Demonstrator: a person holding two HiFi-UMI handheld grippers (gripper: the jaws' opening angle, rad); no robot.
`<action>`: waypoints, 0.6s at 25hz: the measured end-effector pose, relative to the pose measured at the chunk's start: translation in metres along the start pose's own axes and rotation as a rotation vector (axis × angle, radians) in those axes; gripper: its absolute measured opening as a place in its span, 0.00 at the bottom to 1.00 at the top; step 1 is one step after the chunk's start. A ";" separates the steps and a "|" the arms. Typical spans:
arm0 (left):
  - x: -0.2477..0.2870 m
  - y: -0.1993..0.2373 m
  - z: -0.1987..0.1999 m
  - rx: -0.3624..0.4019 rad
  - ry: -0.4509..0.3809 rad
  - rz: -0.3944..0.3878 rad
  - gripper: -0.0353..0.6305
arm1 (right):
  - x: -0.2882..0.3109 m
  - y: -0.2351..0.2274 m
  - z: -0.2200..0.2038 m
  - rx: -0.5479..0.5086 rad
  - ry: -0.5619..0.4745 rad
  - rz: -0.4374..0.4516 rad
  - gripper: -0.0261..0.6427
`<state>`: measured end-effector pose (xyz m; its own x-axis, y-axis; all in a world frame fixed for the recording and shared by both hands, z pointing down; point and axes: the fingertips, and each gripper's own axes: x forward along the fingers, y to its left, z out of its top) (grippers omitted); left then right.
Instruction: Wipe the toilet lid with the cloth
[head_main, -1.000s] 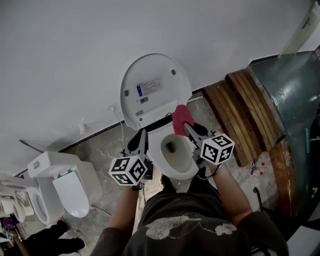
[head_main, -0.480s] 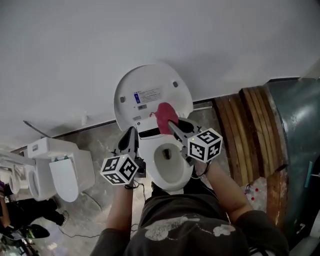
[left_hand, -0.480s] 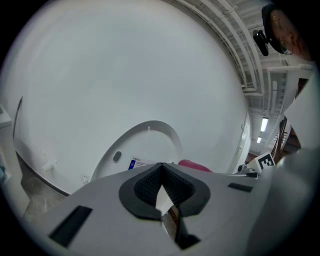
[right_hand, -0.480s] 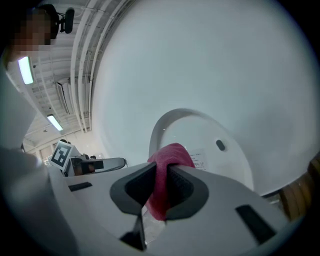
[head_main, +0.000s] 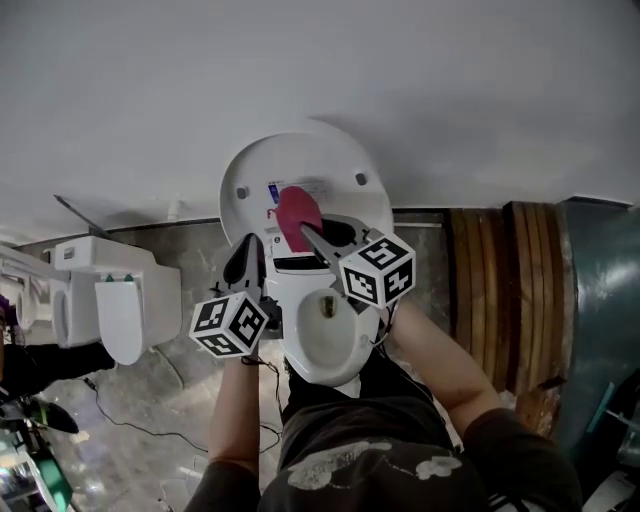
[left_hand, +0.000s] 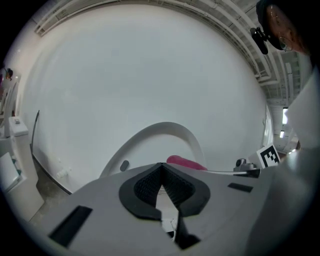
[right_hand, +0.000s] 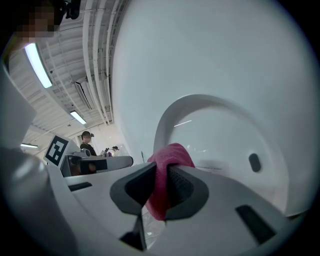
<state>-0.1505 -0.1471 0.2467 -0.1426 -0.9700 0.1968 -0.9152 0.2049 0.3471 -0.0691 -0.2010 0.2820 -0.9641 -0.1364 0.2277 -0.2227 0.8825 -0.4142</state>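
Observation:
The white toilet lid (head_main: 300, 170) stands raised against the wall, its inner face with a label toward me. My right gripper (head_main: 312, 236) is shut on a pink cloth (head_main: 295, 216), and the cloth lies against the lid's lower middle. In the right gripper view the pink cloth (right_hand: 166, 172) sticks out between the black pads (right_hand: 182, 190), with the lid (right_hand: 225, 140) close behind. My left gripper (head_main: 247, 262) hangs left of the bowl (head_main: 325, 330), jaws shut and empty. Over the shut left gripper (left_hand: 161, 172) the lid (left_hand: 155, 142) and the cloth (left_hand: 185, 162) show.
A second white toilet (head_main: 110, 300) stands to the left on the grey stone floor. Wooden slats (head_main: 500, 290) and a dark metal surface (head_main: 605, 300) lie to the right. A plain white wall (head_main: 320, 80) rises behind the lid. A person (right_hand: 88, 142) stands far off in the right gripper view.
The right gripper has carried the pink cloth leftward and up across the lid's inner face. The left gripper has shifted left as well. My head view has swung rightward round the toilet.

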 end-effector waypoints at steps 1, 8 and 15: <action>0.001 0.003 0.002 0.003 -0.003 0.013 0.06 | 0.008 0.000 0.003 -0.003 0.000 0.014 0.11; 0.018 0.024 0.019 0.006 -0.029 0.022 0.06 | 0.069 0.007 0.039 -0.059 -0.025 0.072 0.11; 0.033 0.034 0.031 0.006 -0.020 -0.012 0.06 | 0.108 0.003 0.062 -0.057 -0.058 0.059 0.11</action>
<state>-0.1982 -0.1764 0.2369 -0.1389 -0.9748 0.1745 -0.9190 0.1925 0.3441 -0.1828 -0.2413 0.2504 -0.9825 -0.1075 0.1522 -0.1579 0.9138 -0.3743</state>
